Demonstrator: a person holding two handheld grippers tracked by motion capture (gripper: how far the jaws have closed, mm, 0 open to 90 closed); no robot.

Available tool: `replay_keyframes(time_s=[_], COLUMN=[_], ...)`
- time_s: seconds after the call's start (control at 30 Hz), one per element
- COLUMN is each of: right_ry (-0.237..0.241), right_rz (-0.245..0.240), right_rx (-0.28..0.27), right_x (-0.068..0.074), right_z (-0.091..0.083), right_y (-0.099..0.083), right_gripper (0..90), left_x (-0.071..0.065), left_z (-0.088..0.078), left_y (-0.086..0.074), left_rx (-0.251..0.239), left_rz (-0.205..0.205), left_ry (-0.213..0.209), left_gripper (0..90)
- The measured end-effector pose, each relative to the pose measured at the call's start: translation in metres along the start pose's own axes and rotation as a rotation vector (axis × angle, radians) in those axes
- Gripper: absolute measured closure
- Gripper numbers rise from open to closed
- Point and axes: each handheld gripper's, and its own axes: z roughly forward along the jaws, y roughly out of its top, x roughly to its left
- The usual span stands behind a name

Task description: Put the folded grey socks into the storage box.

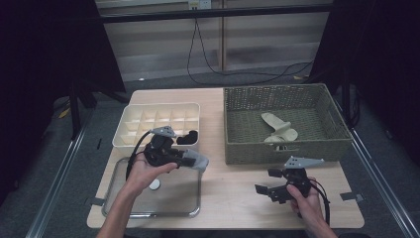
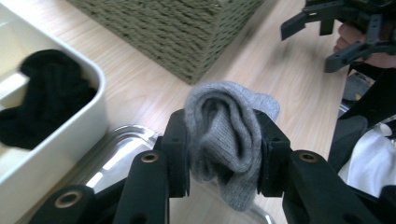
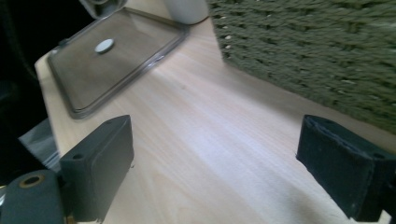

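Observation:
A folded grey sock (image 2: 226,135) is clamped between the jaws of my left gripper (image 2: 224,154). In the high view that left gripper (image 1: 194,159) hangs above the right part of the metal tray (image 1: 124,203), with the grey sock (image 1: 197,159) sticking out toward the basket. A black sock (image 1: 187,137) lies in a front compartment of the cream divided box (image 1: 130,119), and the black sock (image 2: 46,95) is seen again at the left of the left gripper view. My right gripper (image 1: 270,181) stands open and bare over the wood table near the front right; its pads (image 3: 100,161) are far apart.
A green woven basket (image 1: 237,144) at the back right holds a beige sock (image 1: 280,129). A small white disc (image 1: 154,184) lies in the metal tray. Bare wood table (image 1: 233,188) stretches between the tray and my right gripper. Dark floor surrounds the table.

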Motion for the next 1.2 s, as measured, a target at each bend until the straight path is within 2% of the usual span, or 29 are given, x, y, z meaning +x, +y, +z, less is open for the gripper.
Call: replay_keyframes(time_s=[0.23,0.47,0.57,0.77,1.2], right_ry=[0.013,-0.002,-0.002,-0.015,-0.007], right_rz=[-0.004,-0.006,-0.013,-0.015,-0.028], right_rx=[0.003,0.031,0.033,0.033,0.050], right_x=[0.000,0.001,0.002,0.001,0.000], right_z=[0.001,0.004,0.005,0.004,0.006], right_y=[0.000,-0.001,-0.001,-0.001,-0.001], right_gripper=[9.4,9.4,9.4,9.4,9.3], left_x=[0.009,0.015,0.018,0.023,0.041], left_z=[-0.018,-0.033,-0.037,-0.052,-0.075], left_y=[0.002,0.007,0.008,0.010,0.015], left_rx=[-0.009,-0.013,-0.012,-0.020,0.005], left_rz=[-0.014,-0.011,-0.024,-0.022,-0.049], left_ry=[0.017,0.037,0.047,0.068,0.128], left_gripper=[63.5,63.4,63.4,63.4,63.2])
